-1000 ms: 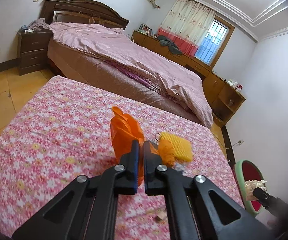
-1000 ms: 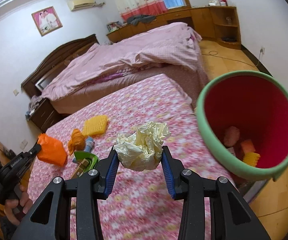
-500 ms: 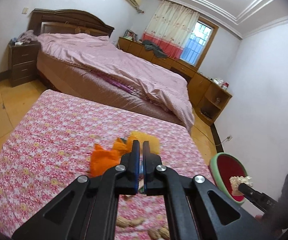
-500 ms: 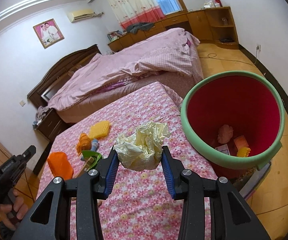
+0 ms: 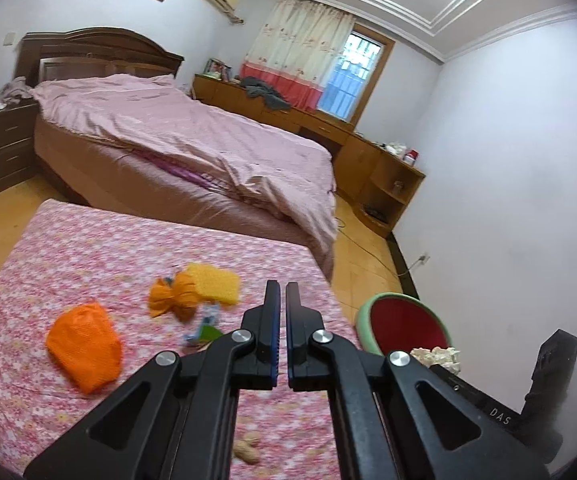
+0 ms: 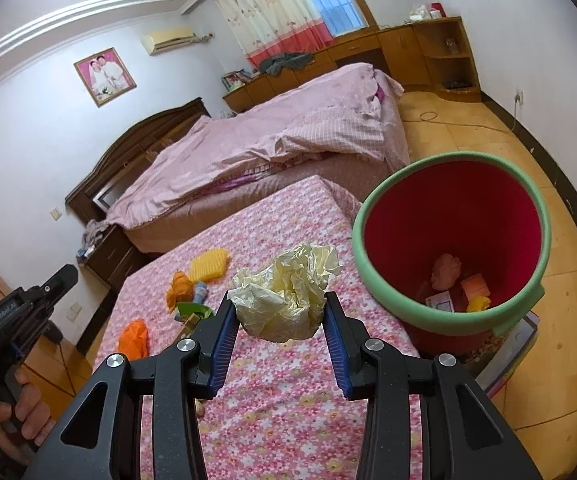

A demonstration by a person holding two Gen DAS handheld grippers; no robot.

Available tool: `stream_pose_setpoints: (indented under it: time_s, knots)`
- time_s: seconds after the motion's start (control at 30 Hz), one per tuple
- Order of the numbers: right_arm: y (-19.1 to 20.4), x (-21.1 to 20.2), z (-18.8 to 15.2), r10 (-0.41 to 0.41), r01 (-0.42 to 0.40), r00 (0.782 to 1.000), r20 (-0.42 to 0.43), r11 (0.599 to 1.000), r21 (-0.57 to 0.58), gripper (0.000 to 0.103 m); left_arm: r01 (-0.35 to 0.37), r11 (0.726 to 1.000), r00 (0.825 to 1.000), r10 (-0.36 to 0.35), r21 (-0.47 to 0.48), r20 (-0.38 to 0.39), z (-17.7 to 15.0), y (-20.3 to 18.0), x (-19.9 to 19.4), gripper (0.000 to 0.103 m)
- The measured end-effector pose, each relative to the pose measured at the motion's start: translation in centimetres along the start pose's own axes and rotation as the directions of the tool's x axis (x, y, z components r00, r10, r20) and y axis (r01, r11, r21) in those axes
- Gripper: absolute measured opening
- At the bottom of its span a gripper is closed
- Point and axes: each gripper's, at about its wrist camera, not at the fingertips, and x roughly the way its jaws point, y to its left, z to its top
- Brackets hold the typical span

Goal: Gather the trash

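while the right gripper [image 6: 279,322] has its jaws clamped on the crumpled paper [image 6: 286,294] over the near table edge, short of the red bin [image 6: 454,248] to the right, letting go now would likely miss; the left gripper [image 5: 282,334], jaws together and empty, hangs above the table.

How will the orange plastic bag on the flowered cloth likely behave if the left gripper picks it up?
The orange plastic bag lies crumpled and slumped on the flowered cloth, so it is probably floppy and light. Its thin film may slip or bunch between the fingers, and it seems unlikely to roll.
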Motion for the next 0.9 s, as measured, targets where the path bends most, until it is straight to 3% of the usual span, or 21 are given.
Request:
stream_pose_setpoints:
  time_s: [0.2,0.43,0.5,0.57,0.7,0.9]
  knots:
    - [-1.5,-0.8,0.4,-0.009,0.009,1.000,0.010,1.000,0.018,0.043,0.017,0.999,1.000,-0.016,0.049,-0.014,0.4,-2.5,0.6,0.001]
    - [-3.2,-1.2,0.2,-0.012,0.011,1.000,0.014,0.998,0.059,0.043,-0.080,0.995,0.994,0.083,0.051,-0.064,-0.3,-1.5,1.7,0.002]
    - [-3.3,-1.2,0.1,-0.012,0.011,1.000,0.010,0.998,0.064,0.043,-0.106,0.993,0.990,0.110,0.050,-0.086,-0.5,-0.7,2.0,0.011]
    - [-3.4,-1.1,0.0,-0.011,0.010,1.000,0.006,0.998,0.068,0.043,-0.151,0.987,0.983,0.155,0.046,-0.102,-0.8,0.5,2.2,0.035]
    - [-3.5,-0.9,-0.3,-0.010,0.010,1.000,-0.002,0.997,0.072,0.043,-0.244,0.969,0.961,0.247,0.042,-0.123,-1.3,3.0,2.6,0.043]
    - [-3.7,-0.6,-0.7,-0.022,0.023,1.000,-0.018,0.997,0.078,0.043,-0.371,0.928,0.906,0.368,0.029,-0.207,-2.6,8.0,4.2,0.052]
